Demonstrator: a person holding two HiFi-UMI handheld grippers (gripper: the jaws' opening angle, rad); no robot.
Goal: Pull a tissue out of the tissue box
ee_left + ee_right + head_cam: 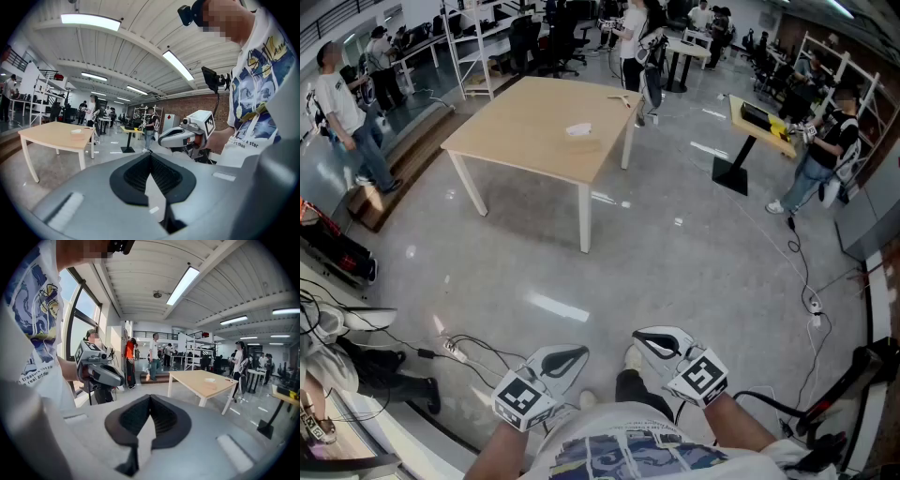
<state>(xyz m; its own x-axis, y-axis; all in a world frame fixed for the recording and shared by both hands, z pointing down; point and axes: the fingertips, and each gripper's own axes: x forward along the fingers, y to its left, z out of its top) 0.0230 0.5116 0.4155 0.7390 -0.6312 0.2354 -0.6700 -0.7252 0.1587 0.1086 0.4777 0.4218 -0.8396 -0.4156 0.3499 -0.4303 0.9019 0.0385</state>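
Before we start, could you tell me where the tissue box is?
Head view, upper middle: the tissue box sits on the light wooden table, toward its right side.

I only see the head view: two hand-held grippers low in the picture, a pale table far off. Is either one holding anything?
Observer: No. In the left gripper view the left hand-held gripper is shut, with nothing between its jaws.
Operator: And the right one?
Observer: Its own view shows the right hand-held gripper shut and empty too.
Operator: What hangs overhead?
Observer: Long strip lights on a ribbed white ceiling.
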